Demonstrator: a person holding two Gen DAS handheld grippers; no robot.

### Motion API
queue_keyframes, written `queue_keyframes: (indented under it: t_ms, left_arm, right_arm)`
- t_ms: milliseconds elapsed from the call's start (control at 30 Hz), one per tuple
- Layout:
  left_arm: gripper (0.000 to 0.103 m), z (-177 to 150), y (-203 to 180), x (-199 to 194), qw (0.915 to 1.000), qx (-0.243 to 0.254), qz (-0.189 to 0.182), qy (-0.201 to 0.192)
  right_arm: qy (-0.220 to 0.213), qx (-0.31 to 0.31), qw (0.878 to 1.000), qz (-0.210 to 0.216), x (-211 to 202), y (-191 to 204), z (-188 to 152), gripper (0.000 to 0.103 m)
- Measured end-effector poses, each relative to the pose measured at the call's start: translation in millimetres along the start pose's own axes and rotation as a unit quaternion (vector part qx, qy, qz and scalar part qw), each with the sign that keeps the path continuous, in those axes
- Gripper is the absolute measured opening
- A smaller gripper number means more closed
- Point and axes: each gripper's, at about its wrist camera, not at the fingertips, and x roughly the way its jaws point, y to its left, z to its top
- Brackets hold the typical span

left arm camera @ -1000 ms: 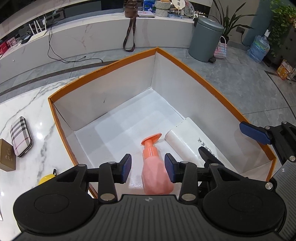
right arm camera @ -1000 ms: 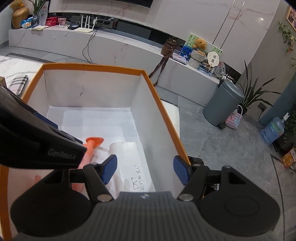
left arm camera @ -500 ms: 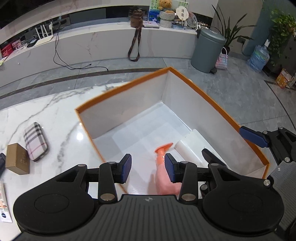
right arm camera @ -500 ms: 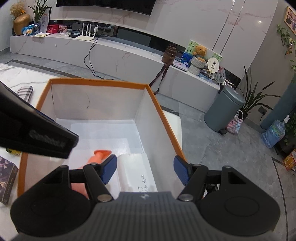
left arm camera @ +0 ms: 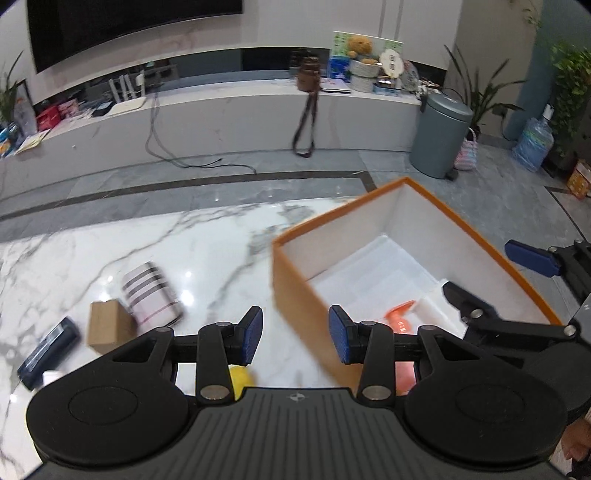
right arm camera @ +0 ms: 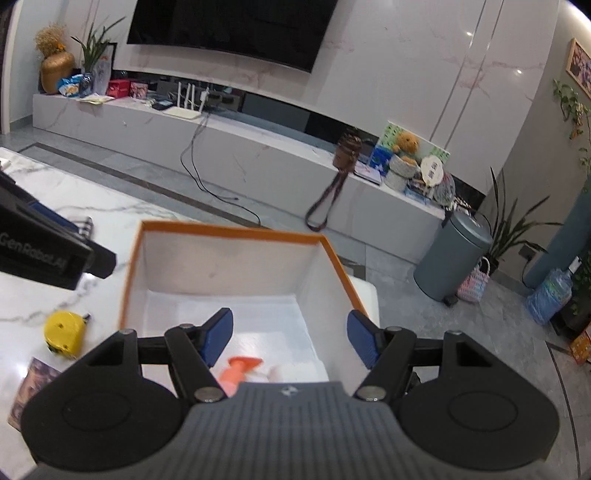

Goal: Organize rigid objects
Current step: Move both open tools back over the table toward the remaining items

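Orange box (left arm camera: pixel 295 295) holds 1 pink bottle (right arm camera: pixel 236 373), 1 white roll (left arm camera: pixel 434 310).

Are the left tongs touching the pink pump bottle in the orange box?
Apart. The left wrist view shows the left tongs open and empty outside the orange box, while the pink pump bottle lies inside it.

A large dark curved television screen (right arm camera: pixel 225 33) is mounted on a white marble-veined wall (right arm camera: pixel 406 74), above a long low white marble console (left arm camera: pixel 221 118) carrying small boxes, a router and a teddy bear. The floor is grey stone tile (left arm camera: pixel 184 173) with a dark inlaid border strip. A grey-green cylindrical pedal bin (right arm camera: pixel 452 254) stands beside a green leafy potted plant (right arm camera: pixel 513 225), and a blue water bottle (right arm camera: pixel 550 295) stands nearby.
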Motion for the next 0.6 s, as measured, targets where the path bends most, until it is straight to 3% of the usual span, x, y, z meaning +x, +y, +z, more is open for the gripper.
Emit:
queue_keyframes:
  t_ms: [600]
  left_arm:
    - [0.048, -52.1, 131.2, -22.8, 0.9956, -0.074, 0.058, 0.004]
  right_arm:
    - [-0.03, -0.051, 0.996, 0.061, -5.3, 88.9, 24.7, 0.068]
